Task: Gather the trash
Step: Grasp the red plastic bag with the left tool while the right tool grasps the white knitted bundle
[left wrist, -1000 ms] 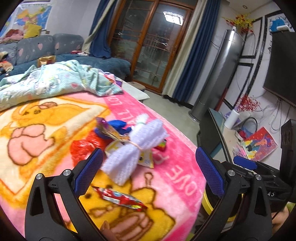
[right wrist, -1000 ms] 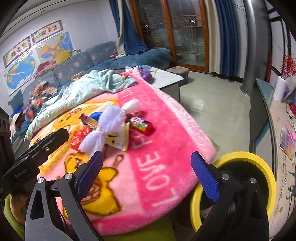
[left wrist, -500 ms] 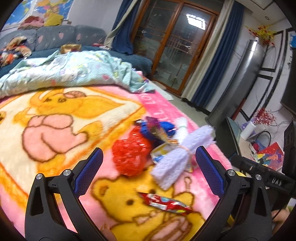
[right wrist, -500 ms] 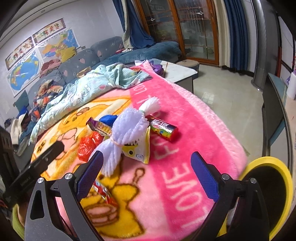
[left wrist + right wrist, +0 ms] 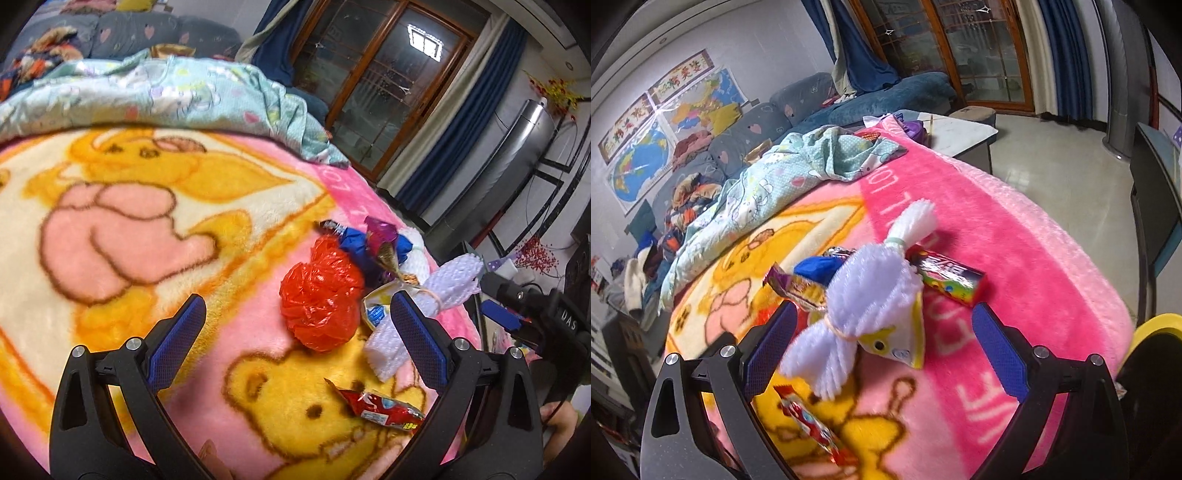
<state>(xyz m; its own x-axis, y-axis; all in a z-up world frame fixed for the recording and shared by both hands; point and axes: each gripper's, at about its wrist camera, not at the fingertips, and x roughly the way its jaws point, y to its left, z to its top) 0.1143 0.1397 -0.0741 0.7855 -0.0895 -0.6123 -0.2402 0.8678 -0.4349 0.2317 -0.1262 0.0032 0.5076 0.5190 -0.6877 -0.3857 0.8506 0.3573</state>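
Trash lies in a pile on a pink cartoon blanket (image 5: pixel 129 221). There is a crumpled red plastic bag (image 5: pixel 319 295), a white foam net (image 5: pixel 864 306) tied with a band, a blue wad (image 5: pixel 354 243), a purple wrapper (image 5: pixel 794 286), a yellow-edged packet (image 5: pixel 905 347), a candy box (image 5: pixel 951 278) and a red wrapper (image 5: pixel 380 408). My left gripper (image 5: pixel 295 341) is open and empty, just short of the red bag. My right gripper (image 5: pixel 882 349) is open and empty, its fingers either side of the foam net (image 5: pixel 450 284).
A light blue quilt (image 5: pixel 783 181) lies bunched at the blanket's far side. A yellow-rimmed bin (image 5: pixel 1156 332) stands at the right past the blanket's edge. A sofa (image 5: pixel 768 122), a low table (image 5: pixel 960 129) and tiled floor (image 5: pixel 1052 166) lie beyond.
Both grippers have moved in closer to the trash pile. The left view swung left, so the red bag now sits between its fingers. Both stay open.
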